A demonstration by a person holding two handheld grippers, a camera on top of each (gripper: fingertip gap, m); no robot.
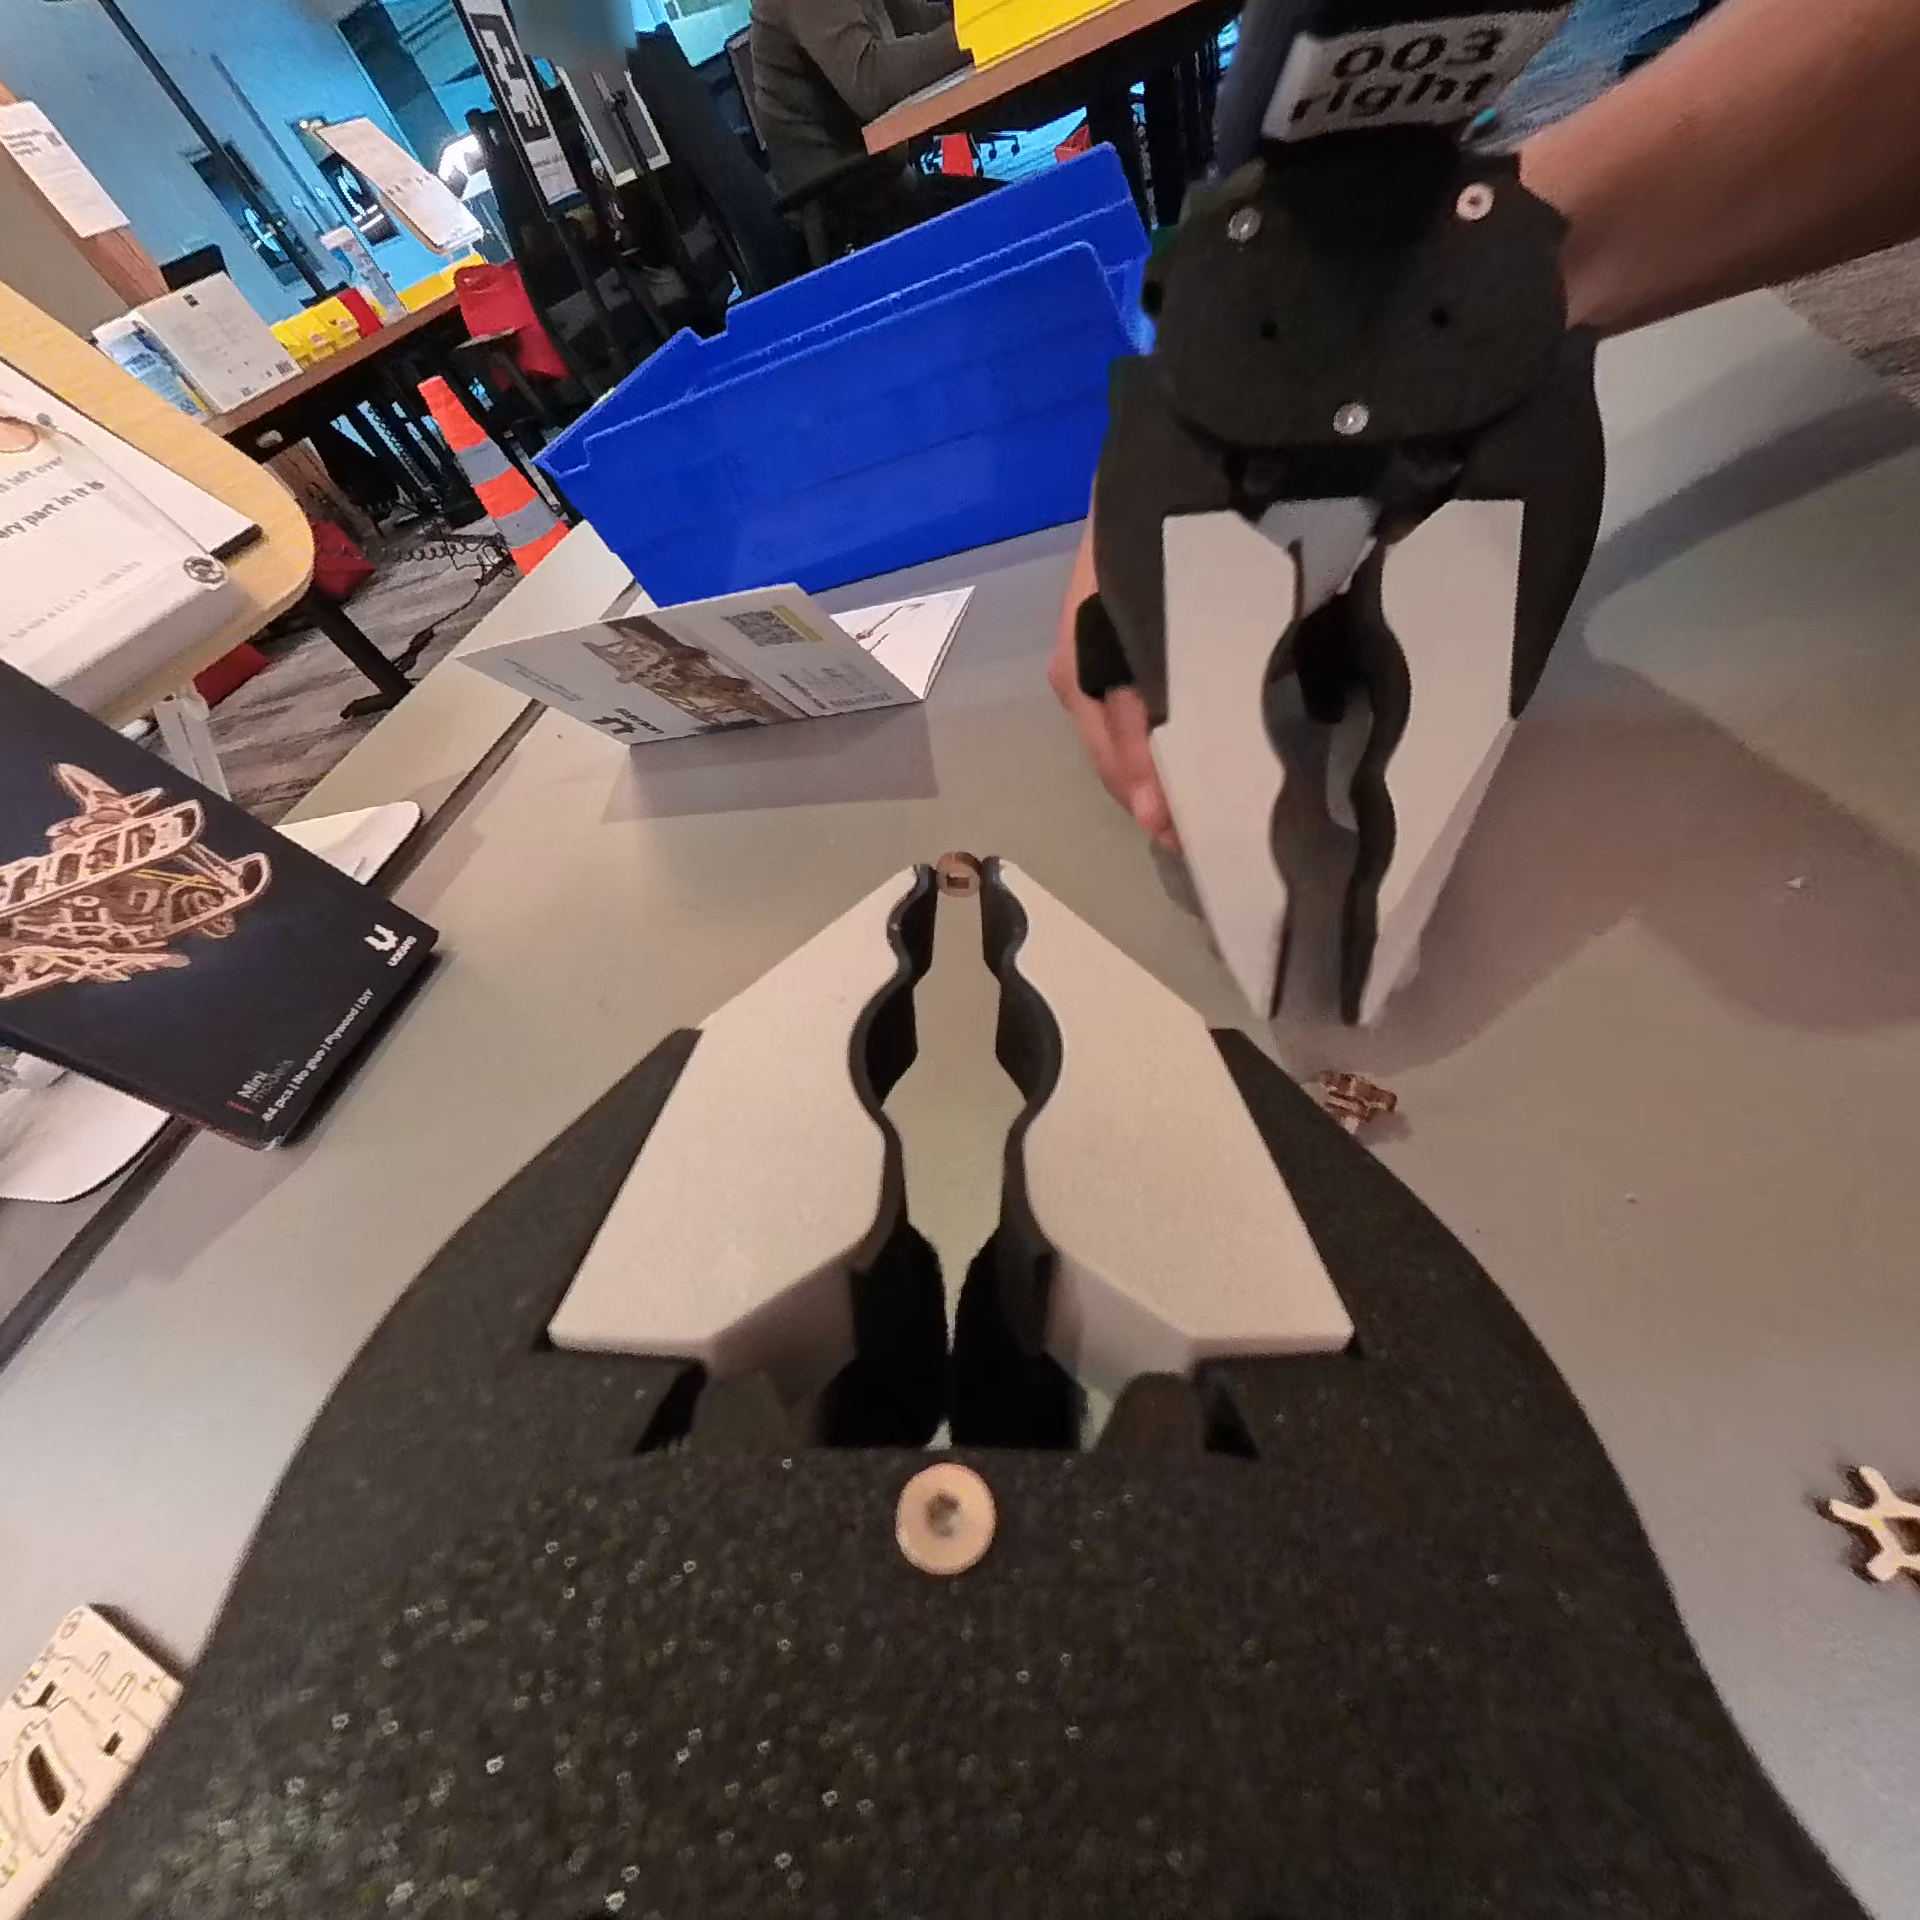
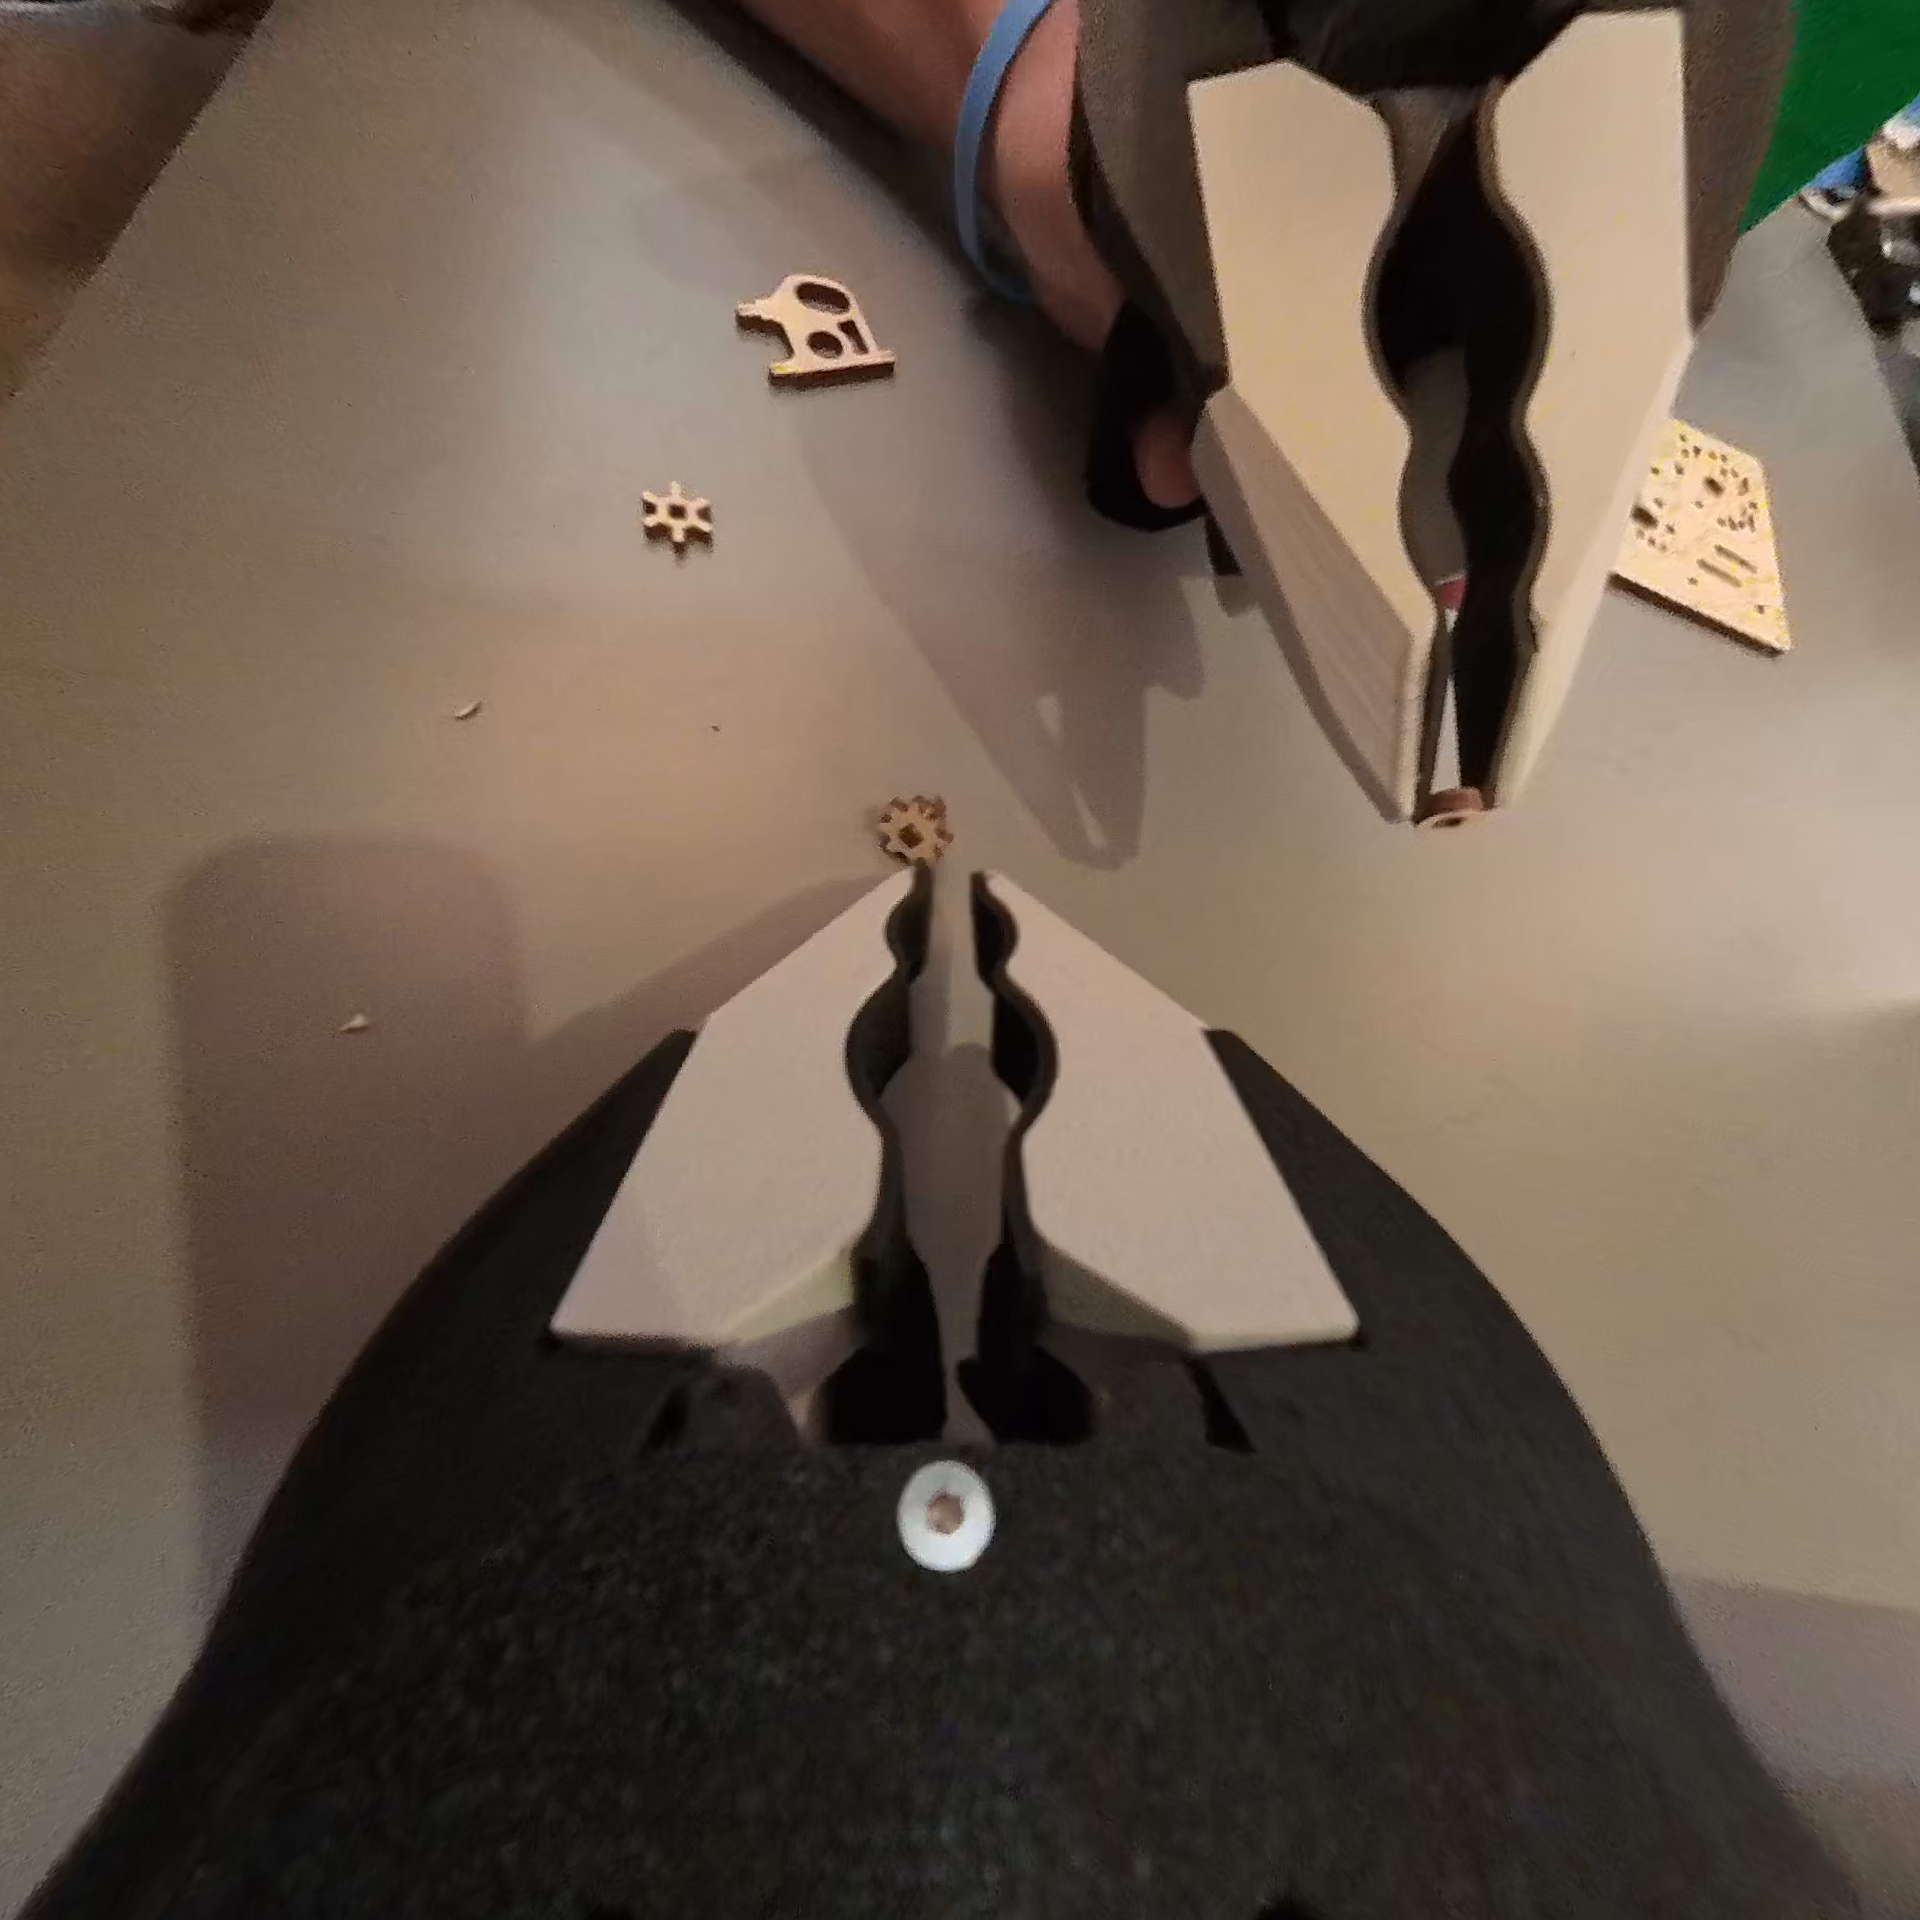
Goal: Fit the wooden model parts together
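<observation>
Gripping small round wooden spool [image 1: 957,871]

**Looks like a shared lab or maker space, not a home**

The grey worktop [image 1: 727,935] sits in a big open room with more long tables [image 1: 1039,73] behind it. There's a blue plastic bin [image 1: 862,416], an orange traffic cone [image 1: 488,468], yellow and red storage bins [image 1: 343,322], posters on stands [image 1: 395,182] and teal walls. A seated person [image 1: 831,73] works at another table.

A grey table [image 1: 727,1039] carries a blue bin [image 1: 862,436], a folded leaflet [image 1: 707,665], a dark booklet [image 1: 177,935], small wooden gears [image 2: 677,516], a cutout piece [image 2: 821,332] and a punched plywood sheet [image 2: 1704,540]
</observation>
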